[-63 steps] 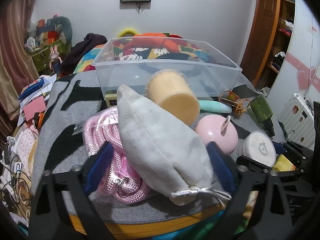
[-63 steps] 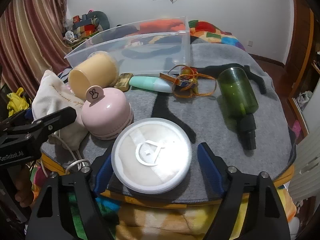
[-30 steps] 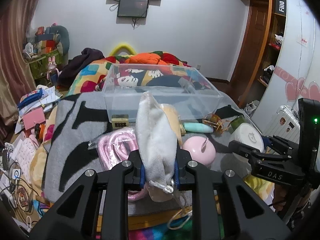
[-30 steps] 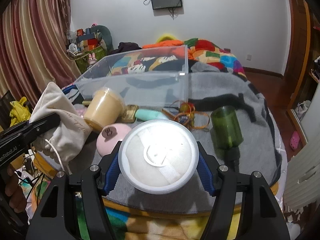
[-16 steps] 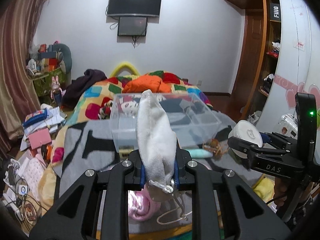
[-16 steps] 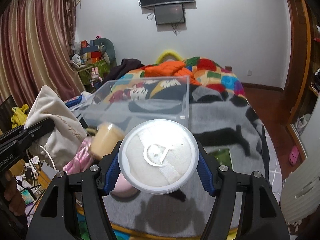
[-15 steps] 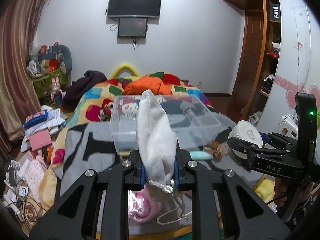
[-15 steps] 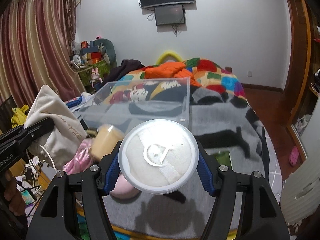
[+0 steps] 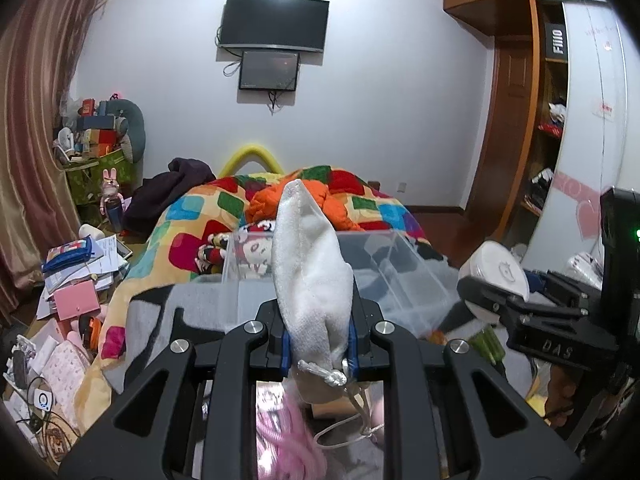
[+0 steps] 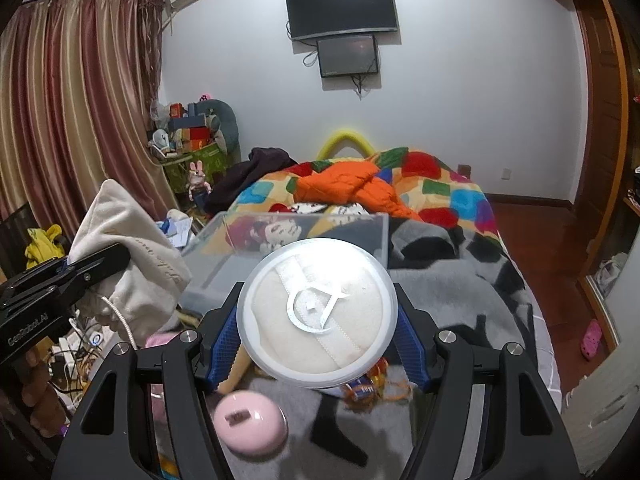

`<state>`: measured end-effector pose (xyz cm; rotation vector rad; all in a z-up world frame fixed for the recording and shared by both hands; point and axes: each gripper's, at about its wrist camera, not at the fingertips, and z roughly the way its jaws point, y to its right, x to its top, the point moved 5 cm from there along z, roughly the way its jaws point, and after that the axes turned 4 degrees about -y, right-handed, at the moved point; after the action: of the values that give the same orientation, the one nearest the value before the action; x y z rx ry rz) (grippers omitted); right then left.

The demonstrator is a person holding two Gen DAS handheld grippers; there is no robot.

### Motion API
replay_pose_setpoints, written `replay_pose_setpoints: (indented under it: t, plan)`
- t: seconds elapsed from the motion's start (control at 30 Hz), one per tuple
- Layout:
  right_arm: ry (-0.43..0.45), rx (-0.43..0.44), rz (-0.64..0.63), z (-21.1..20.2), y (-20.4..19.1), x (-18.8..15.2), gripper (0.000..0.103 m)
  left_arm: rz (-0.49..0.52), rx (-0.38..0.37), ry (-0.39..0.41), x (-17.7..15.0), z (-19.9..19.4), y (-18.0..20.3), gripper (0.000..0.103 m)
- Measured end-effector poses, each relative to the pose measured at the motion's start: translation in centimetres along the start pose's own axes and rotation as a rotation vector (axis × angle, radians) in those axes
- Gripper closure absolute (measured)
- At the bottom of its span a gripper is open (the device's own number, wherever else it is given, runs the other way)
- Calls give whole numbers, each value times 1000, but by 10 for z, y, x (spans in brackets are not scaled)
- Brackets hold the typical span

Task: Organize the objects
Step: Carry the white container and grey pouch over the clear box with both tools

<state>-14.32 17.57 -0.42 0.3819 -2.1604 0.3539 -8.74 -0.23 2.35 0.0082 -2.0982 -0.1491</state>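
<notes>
Upright white pouch (image 9: pixel 312 280), round puff case (image 10: pixel 318 312)

Both wrist views face bed (image 9: pixel 280 200) and wall TV (image 10: pixel 340 8); shared: clear bin (image 9: pixel 392 264), close below.

Both claws are matte black frames with angular cut-out arms, silver round-headed screws at the pivots and blue ribbed pads inside the fingers. The left claw (image 9: pixel 318 346) shows four such screws across its linkage; seen from the other camera, its side carries pale lettering. The right claw (image 10: pixel 318 344) has the same build, its side is stamped "DAS", and a small green light glows on the black block behind it
</notes>
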Motion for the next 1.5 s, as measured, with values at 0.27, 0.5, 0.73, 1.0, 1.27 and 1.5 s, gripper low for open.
replay_pose_setpoints:
  t: [0.27, 0.5, 0.73, 1.0, 1.27, 1.5]
  plan:
    - [4, 25, 1, 23, -5, 19, 39, -6, 16, 23, 22, 19, -8, 83]
    - [5, 14, -7, 41, 0, 33, 39, -9, 15, 34, 38, 37, -16, 83]
    - [-5, 6, 3, 64, 9, 45, 39, -3, 25, 28, 51, 63, -21, 83]
    - [-61, 0, -11, 97, 10, 46, 39, 2, 64, 23, 61, 87, -25, 83]
    - [-134, 14, -23, 124, 7, 37, 39, 1, 75, -61, 49, 118, -34, 83]
    - [-196, 20, -29, 143, 7, 27, 39, 24, 82, -145, 29, 141, -34, 83]
